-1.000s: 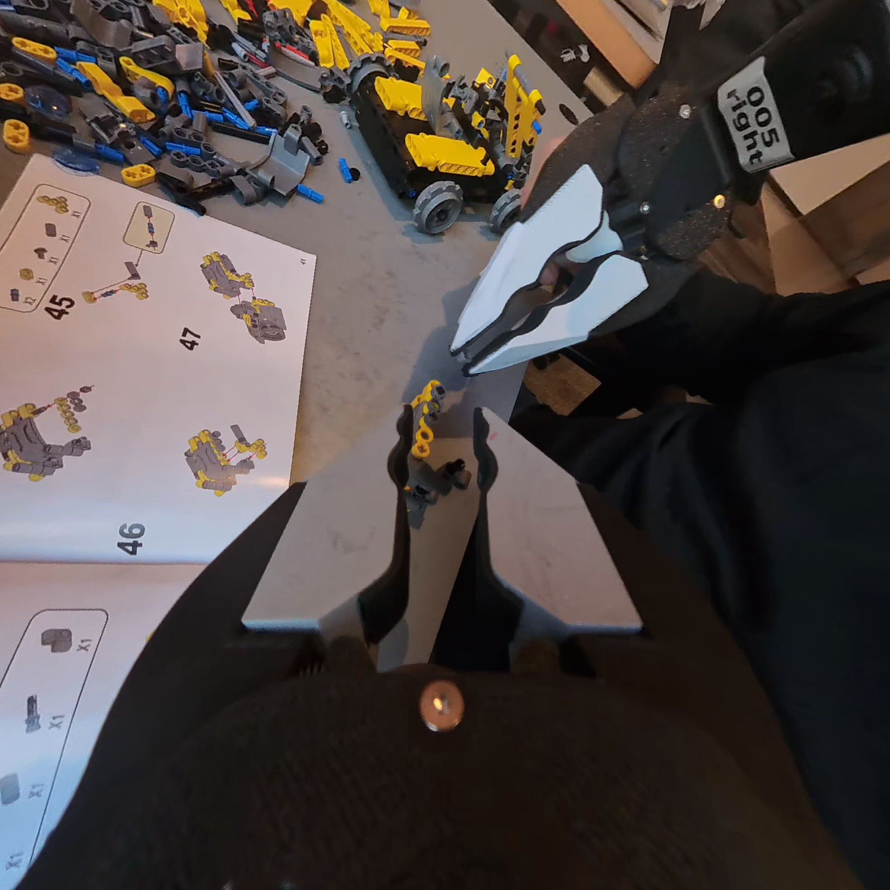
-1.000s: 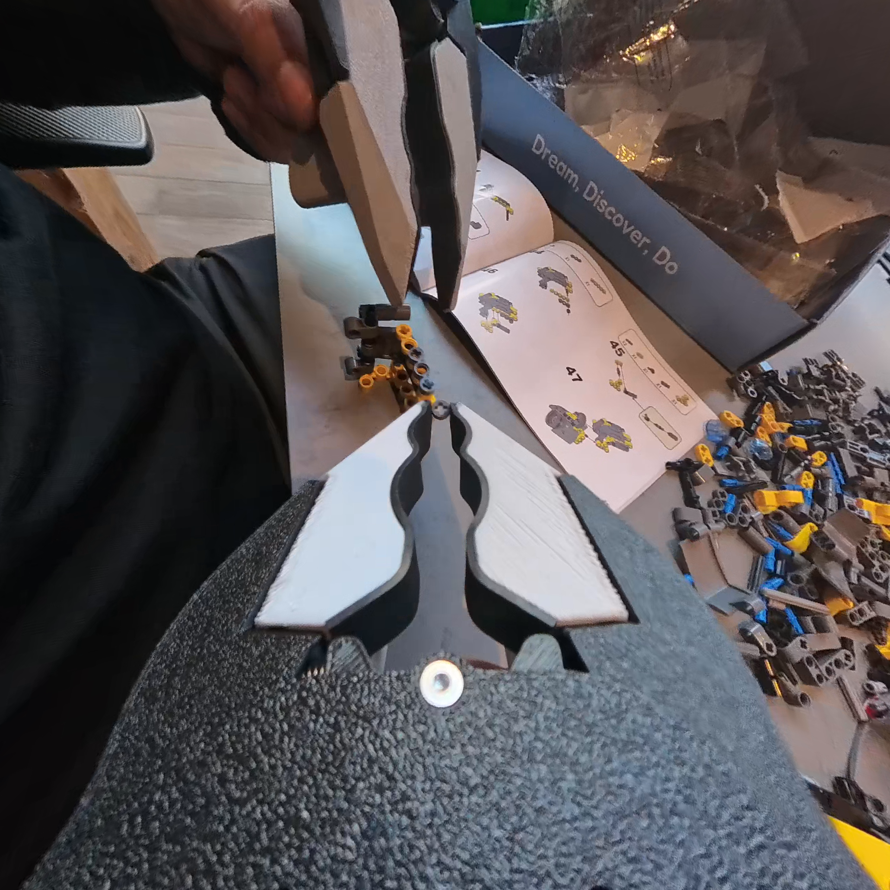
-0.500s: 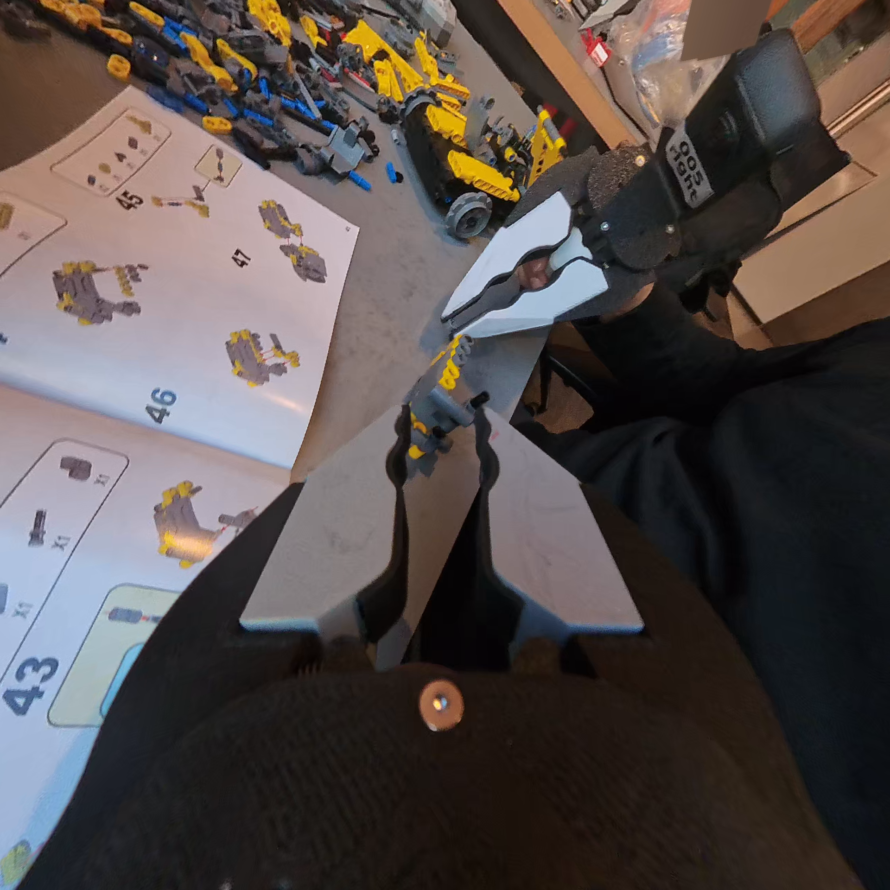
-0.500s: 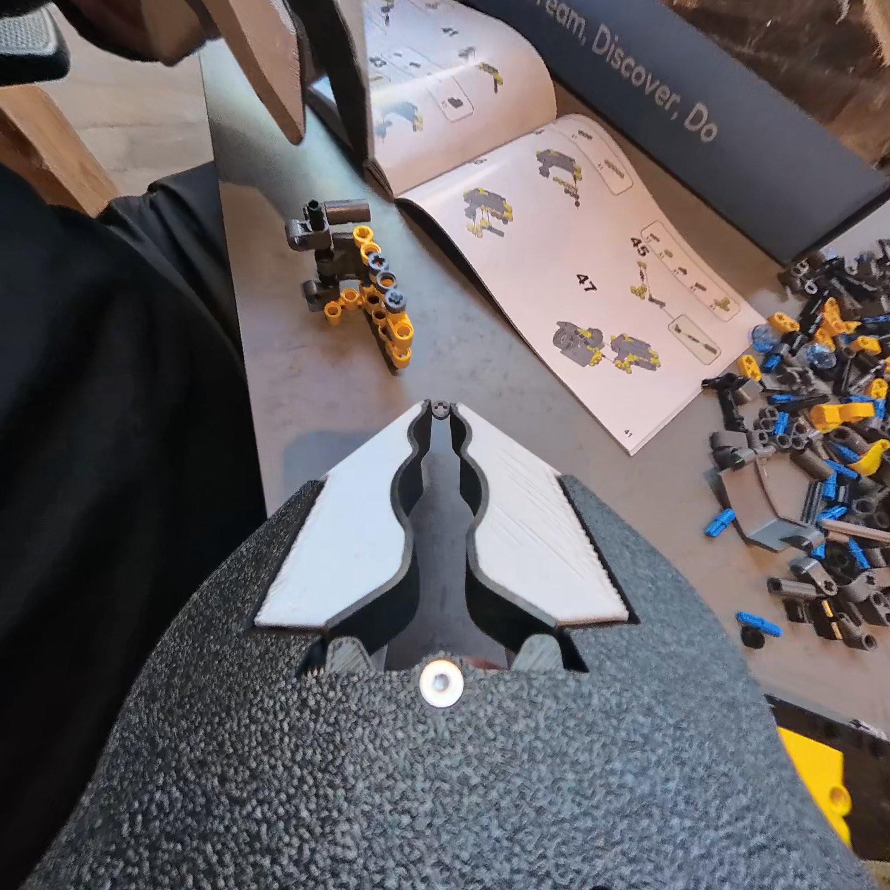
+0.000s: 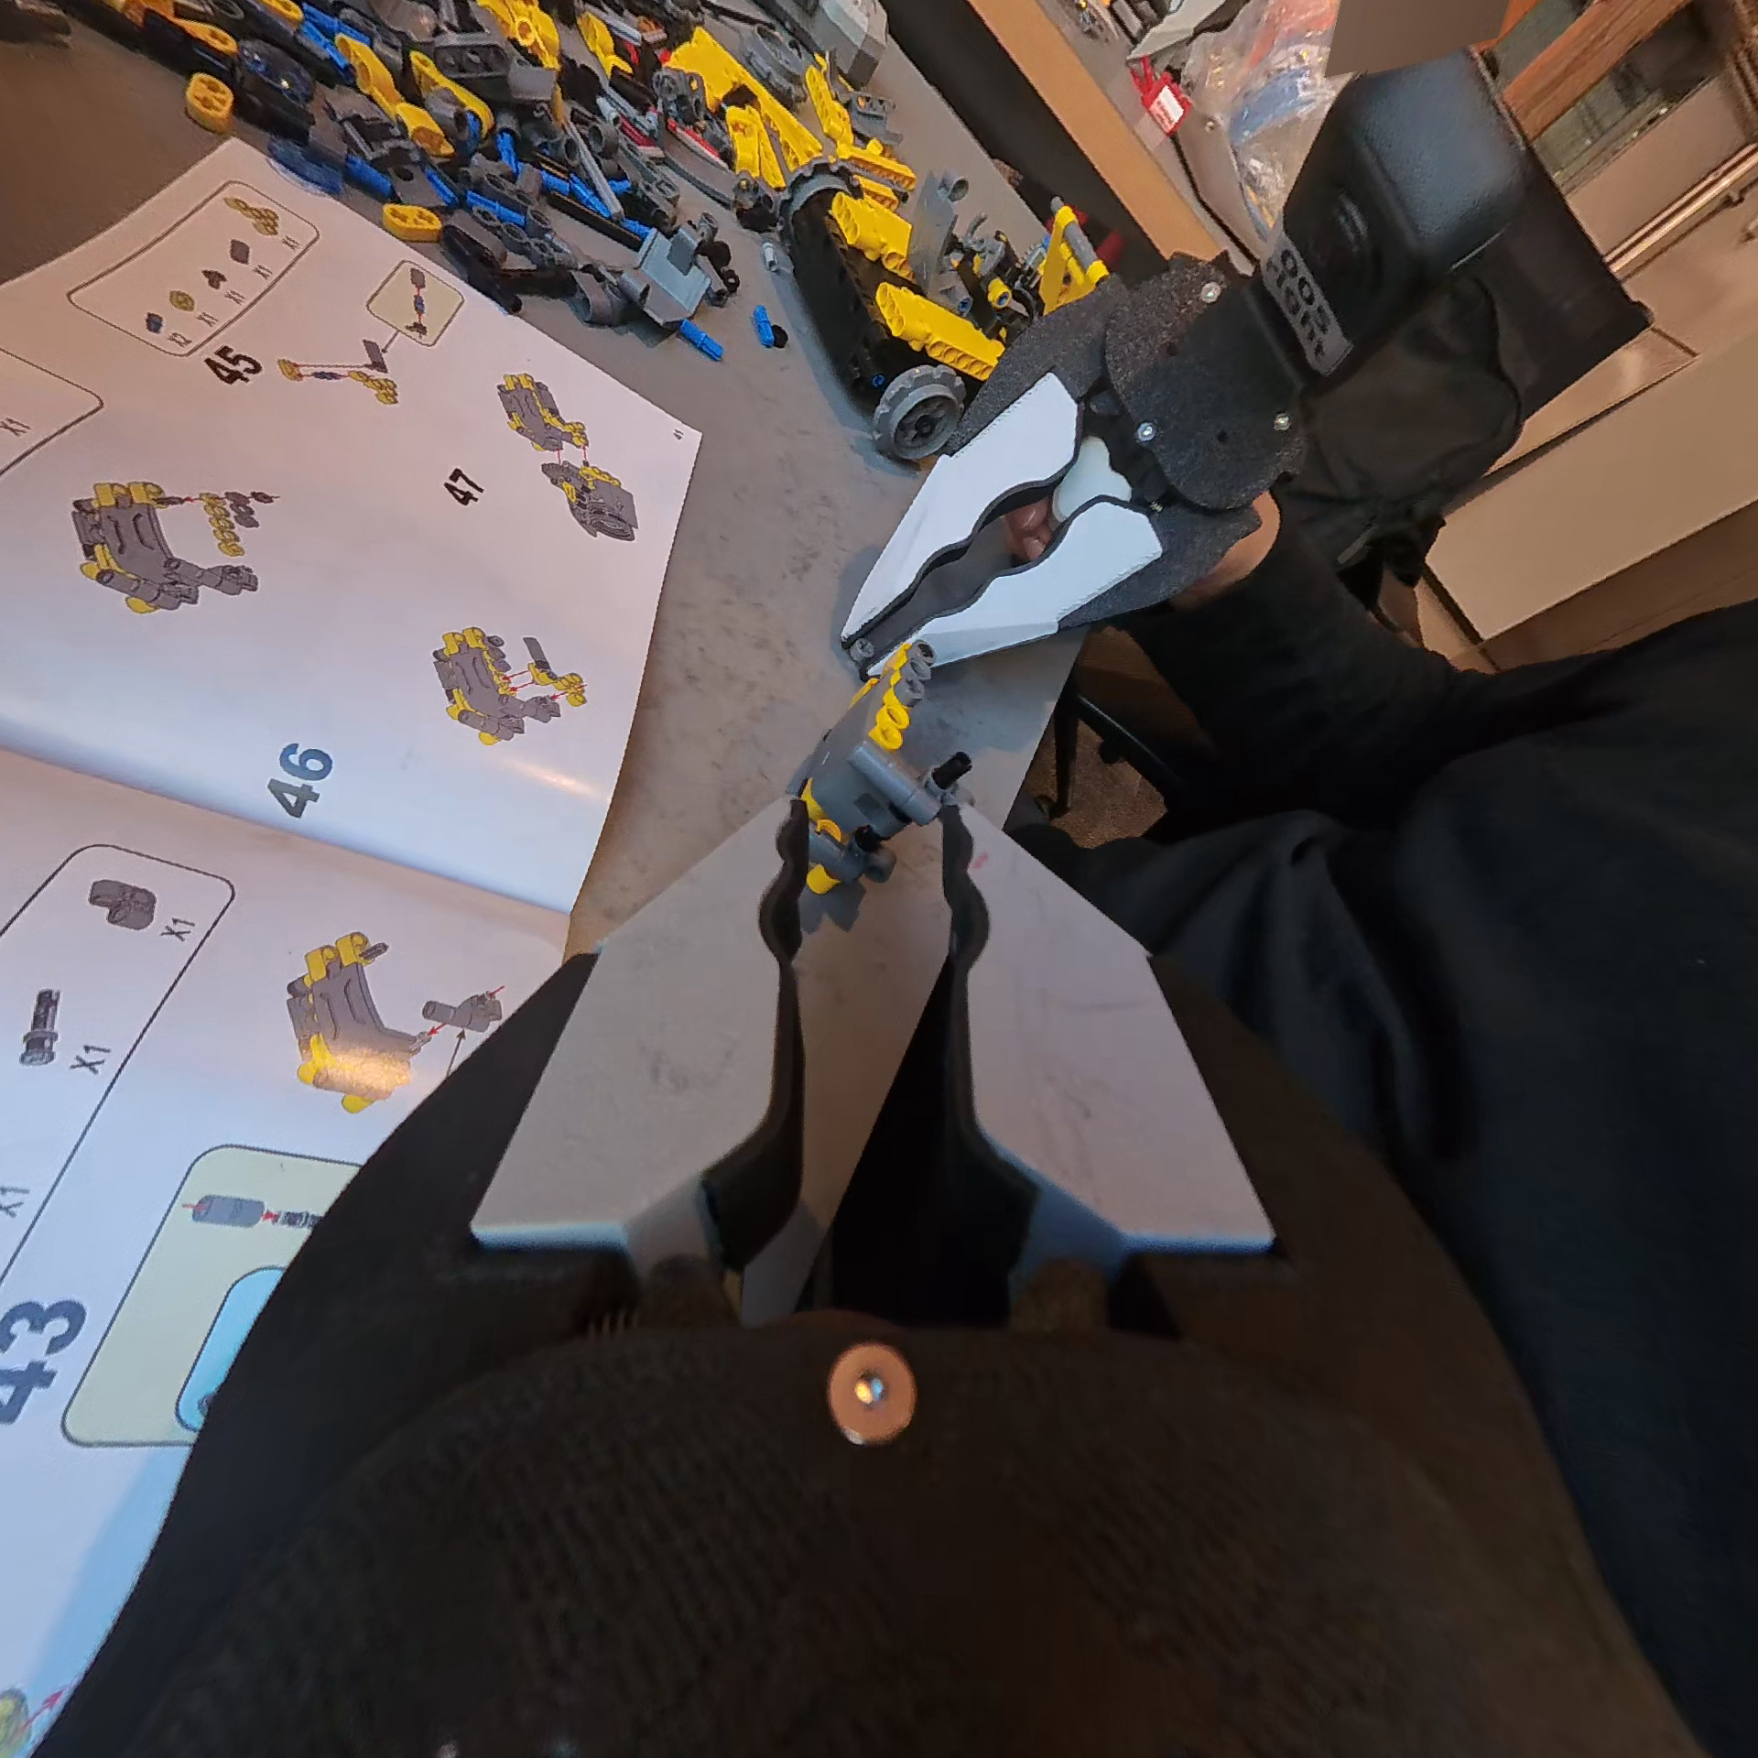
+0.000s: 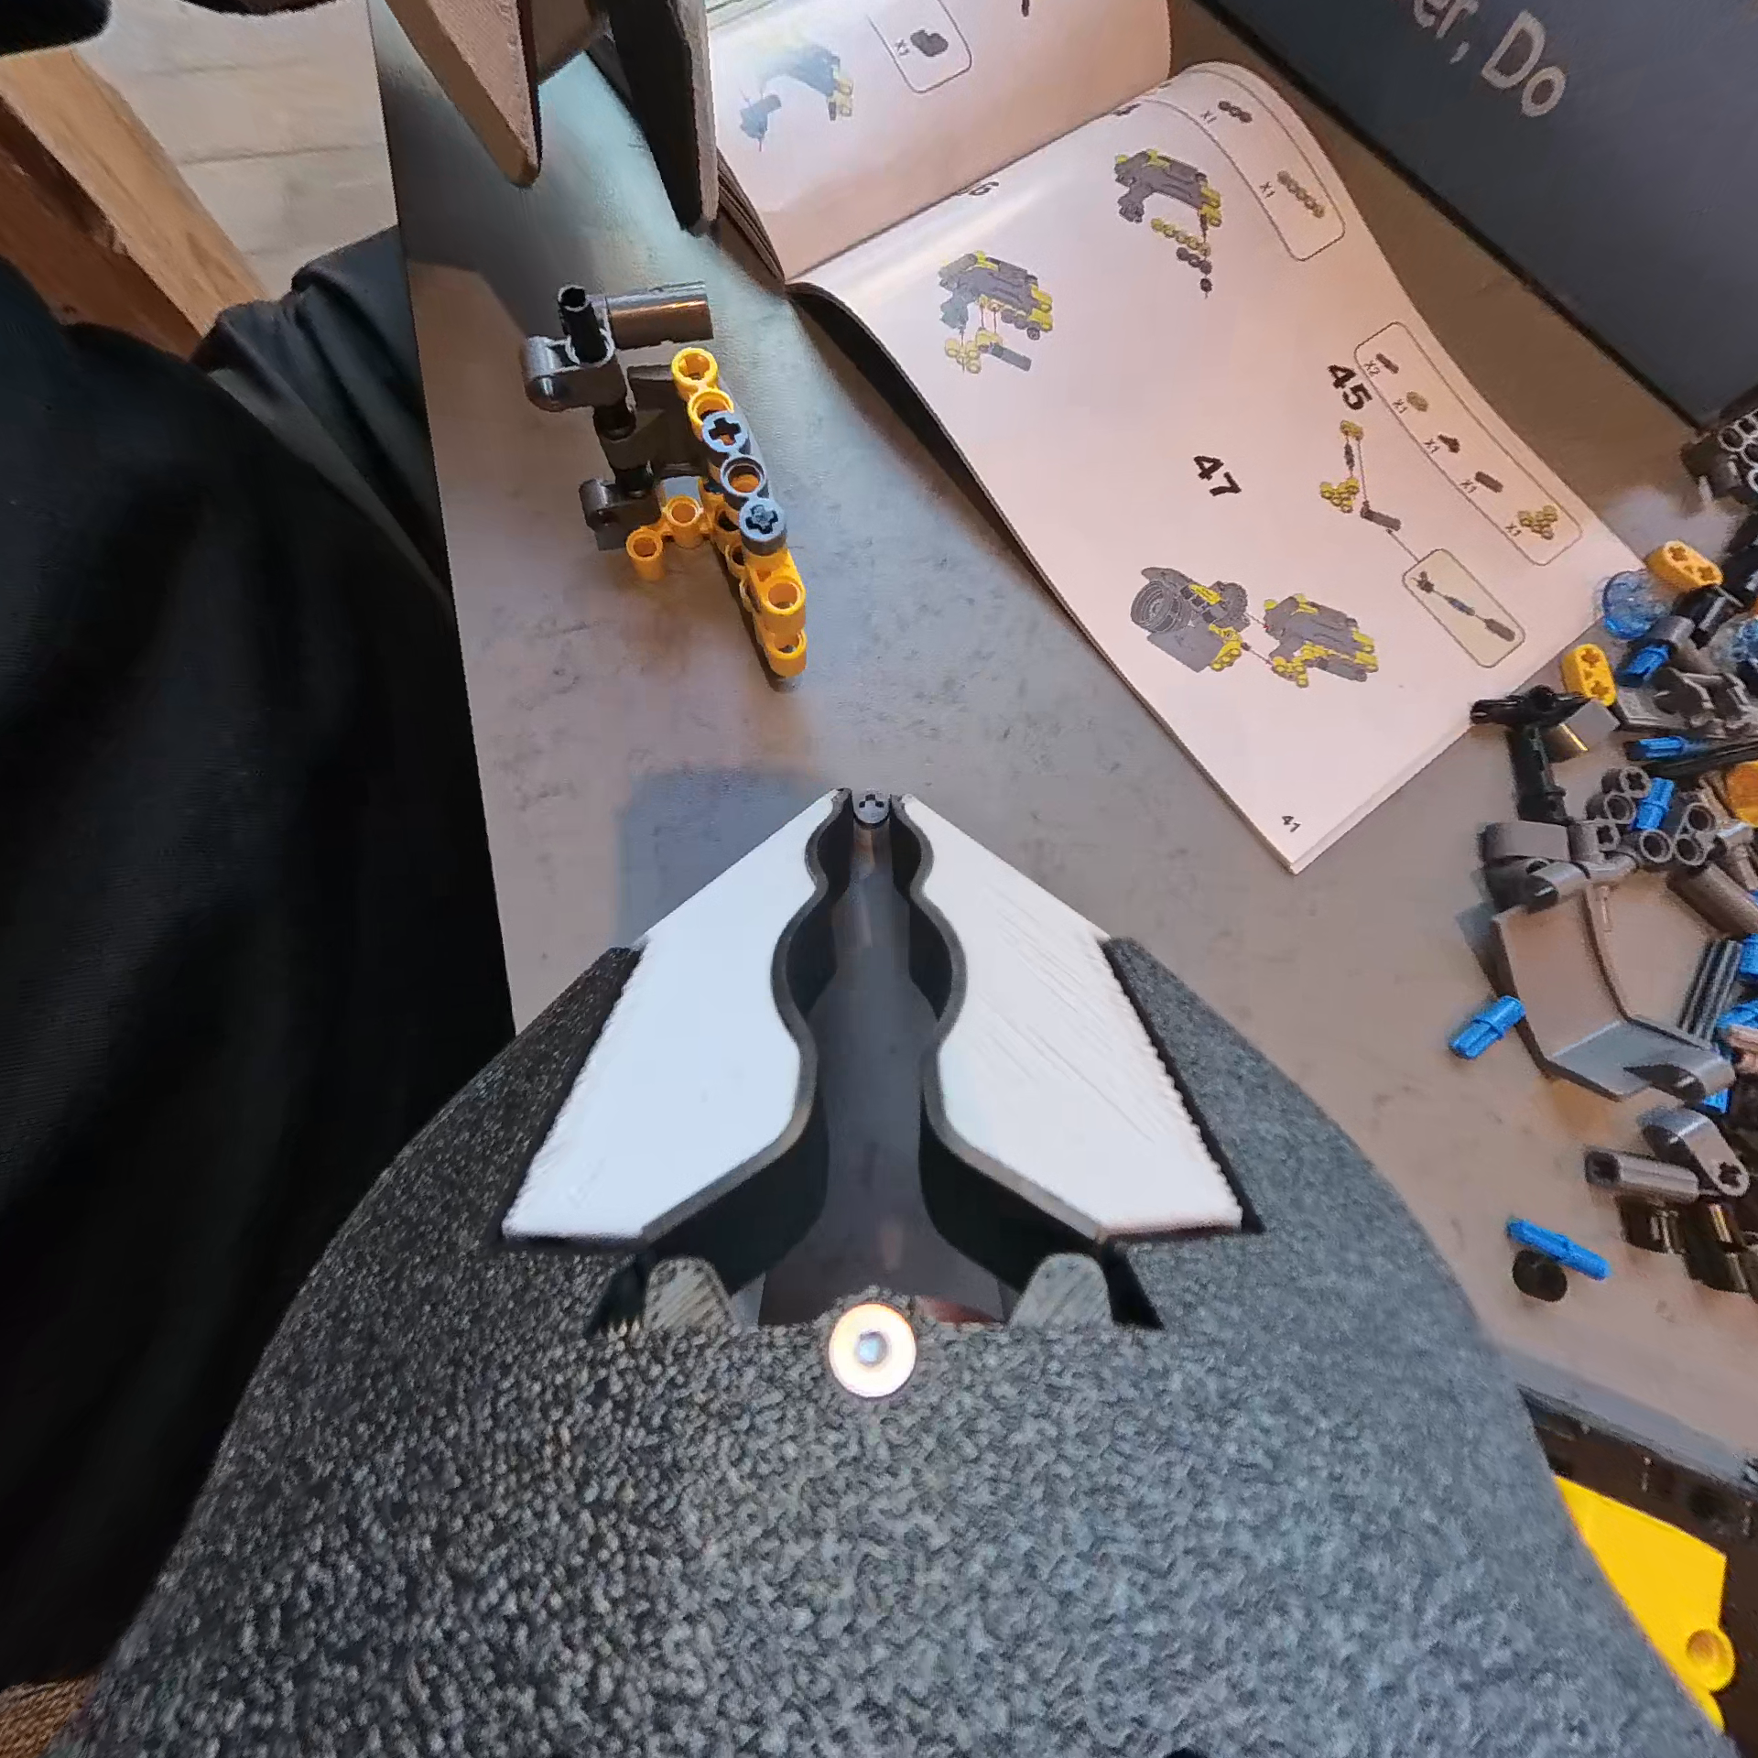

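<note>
A small grey and yellow brick assembly (image 5: 875, 761) lies on the grey table (image 5: 761, 533) close to its near edge; it also shows in the right wrist view (image 6: 685, 476). My left gripper (image 5: 870, 818) is open and empty, its tips on either side of the assembly's near end without gripping it. Its fingers (image 6: 476, 86) show at the top of the right wrist view, apart from the assembly. My right gripper (image 6: 870, 804) is shut on a small dark pin (image 6: 870, 810), a short way from the assembly's yellow end. It also shows in the left wrist view (image 5: 856, 647).
An open instruction booklet (image 5: 333, 590) lies left of the assembly. A pile of loose grey, yellow and blue pieces (image 5: 495, 143) and a part-built yellow vehicle (image 5: 913, 285) lie beyond. A dark blue box (image 6: 1522, 143) stands behind the booklet. A person's dark clothing borders the table edge. The left gripper's tips are roughly 11 centimeters from the right gripper's.
My right gripper, still shut on the pin, has drawn back from the assembly. My left gripper has pulled back too, so the assembly now lies at its tips.
</note>
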Demonstrator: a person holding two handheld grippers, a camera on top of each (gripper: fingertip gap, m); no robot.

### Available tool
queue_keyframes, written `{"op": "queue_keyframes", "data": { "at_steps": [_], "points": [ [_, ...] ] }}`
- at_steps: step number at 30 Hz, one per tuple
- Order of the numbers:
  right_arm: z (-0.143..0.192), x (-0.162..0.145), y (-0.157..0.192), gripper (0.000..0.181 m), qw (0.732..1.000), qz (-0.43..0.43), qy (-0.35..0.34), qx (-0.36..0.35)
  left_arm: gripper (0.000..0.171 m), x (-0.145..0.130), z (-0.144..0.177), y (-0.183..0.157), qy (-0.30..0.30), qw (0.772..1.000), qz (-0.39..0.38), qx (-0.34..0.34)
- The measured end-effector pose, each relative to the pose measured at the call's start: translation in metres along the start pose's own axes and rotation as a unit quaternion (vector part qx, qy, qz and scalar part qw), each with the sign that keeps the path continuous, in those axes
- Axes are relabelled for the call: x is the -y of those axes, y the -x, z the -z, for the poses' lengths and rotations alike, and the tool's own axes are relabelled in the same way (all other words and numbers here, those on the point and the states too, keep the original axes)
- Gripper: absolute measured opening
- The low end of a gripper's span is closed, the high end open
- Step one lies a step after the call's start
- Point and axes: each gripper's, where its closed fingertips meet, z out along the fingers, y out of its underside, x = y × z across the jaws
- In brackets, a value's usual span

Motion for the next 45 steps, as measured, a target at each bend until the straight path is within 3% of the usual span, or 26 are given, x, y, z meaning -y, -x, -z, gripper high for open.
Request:
{"op": "queue_keyframes", "data": {
  "at_steps": [28, 35, 40, 45],
  "points": [
    [0.002, 0.002, 0.001, 0.013, 1.000, 0.003, -0.015, 0.008, 0.024, -0.002, -0.001, 0.003, 0.000, 1.000, 0.004, 0.002],
    [0.009, 0.009, 0.001, 0.017, 0.999, 0.002, -0.036, 0.017, 0.024, 0.012, 0.000, -0.001, 0.003, 1.000, -0.020, 0.002],
    [0.017, 0.033, 0.003, 0.017, 0.998, 0.005, -0.063, 0.026, 0.025, 0.025, -0.009, -0.003, 0.026, 0.998, -0.064, 0.008],
    [0.023, 0.035, 0.000, 0.017, 0.997, -0.011, -0.062, 0.040, 0.046, 0.014, -0.013, -0.022, 0.039, 0.994, -0.073, -0.069]
  ]
}}
